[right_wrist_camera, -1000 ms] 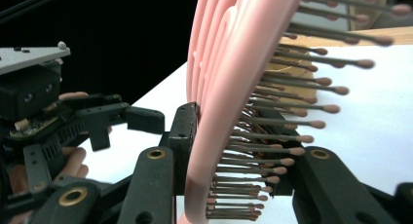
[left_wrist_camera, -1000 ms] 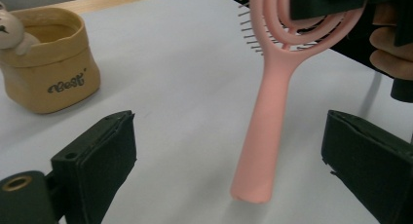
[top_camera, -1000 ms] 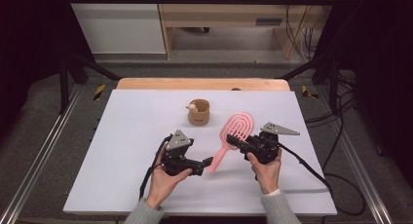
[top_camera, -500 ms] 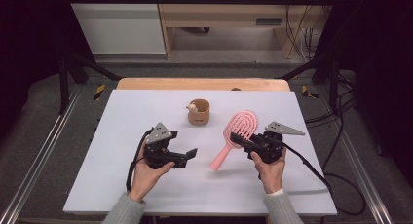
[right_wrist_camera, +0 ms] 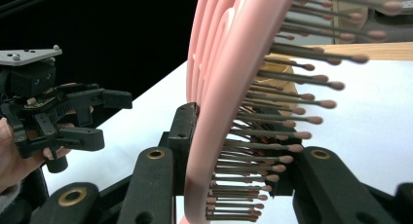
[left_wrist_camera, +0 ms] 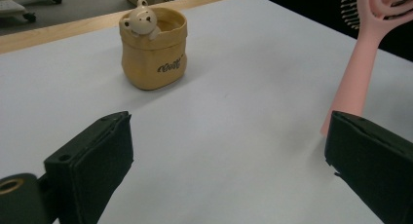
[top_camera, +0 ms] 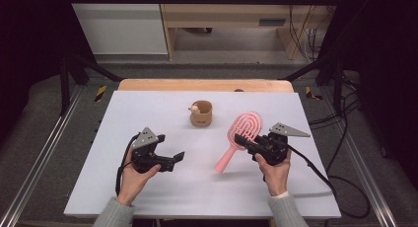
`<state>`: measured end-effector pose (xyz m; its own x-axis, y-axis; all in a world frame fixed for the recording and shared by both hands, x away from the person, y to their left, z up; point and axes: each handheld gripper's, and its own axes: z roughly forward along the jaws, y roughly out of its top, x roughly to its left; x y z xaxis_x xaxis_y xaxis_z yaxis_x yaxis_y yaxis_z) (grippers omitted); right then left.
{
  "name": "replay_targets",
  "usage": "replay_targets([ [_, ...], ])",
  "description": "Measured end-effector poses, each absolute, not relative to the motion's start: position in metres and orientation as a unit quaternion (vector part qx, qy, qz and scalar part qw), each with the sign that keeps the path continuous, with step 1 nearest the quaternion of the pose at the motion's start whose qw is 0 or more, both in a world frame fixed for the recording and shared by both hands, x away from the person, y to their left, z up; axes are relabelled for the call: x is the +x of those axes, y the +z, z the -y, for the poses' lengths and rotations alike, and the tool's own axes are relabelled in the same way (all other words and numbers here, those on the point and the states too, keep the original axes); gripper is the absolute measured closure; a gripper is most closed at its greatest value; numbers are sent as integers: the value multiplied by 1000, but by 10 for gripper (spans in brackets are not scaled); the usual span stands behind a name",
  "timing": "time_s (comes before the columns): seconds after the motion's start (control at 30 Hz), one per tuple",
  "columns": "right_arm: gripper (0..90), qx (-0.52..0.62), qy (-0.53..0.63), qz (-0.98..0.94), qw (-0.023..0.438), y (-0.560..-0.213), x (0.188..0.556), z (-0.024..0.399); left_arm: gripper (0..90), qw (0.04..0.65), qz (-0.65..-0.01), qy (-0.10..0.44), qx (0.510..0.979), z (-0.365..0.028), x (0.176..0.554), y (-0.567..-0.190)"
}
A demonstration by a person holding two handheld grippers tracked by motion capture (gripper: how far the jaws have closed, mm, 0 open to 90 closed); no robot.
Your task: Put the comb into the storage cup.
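1. The pink hairbrush [top_camera: 240, 138] was held off the white bench [top_camera: 148, 113], handle slanting down towards the left tongs.
2. The right tongs [top_camera: 245, 138] were clamped on the brush head, bristles between the jaws.
3. The left tongs [top_camera: 177, 158] stood wide open, gripping nothing, well apart from the brush.
4. A tan bear cup [top_camera: 201, 113] stood farther back.

So the hairbrush [top_camera: 240, 138] is showing up all pink, with brownish bristles tipped in pink. The little cup [top_camera: 201, 114] is looking tan-yellow, with a cream bear face at the rim and dark lettering on the side. Both tools, left [top_camera: 178, 158] and right [top_camera: 240, 138], are looking black with grey top plates. The table [top_camera: 148, 108] is looking pale lavender-white with a wooden far edge.
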<state>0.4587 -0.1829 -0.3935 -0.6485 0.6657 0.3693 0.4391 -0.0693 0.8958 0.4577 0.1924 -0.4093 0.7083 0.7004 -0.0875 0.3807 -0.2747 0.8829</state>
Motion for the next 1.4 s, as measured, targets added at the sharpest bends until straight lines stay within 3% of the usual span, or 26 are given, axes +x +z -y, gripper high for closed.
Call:
replay_targets([
  [0.8,633,400,599,-683,122,-379,465,183,36,486,-377,185,766,-265,449,-434],
  [1.4,632,399,590,-687,144,-362,483,174,36,483,-385,196,762,-286,447,-445],
])
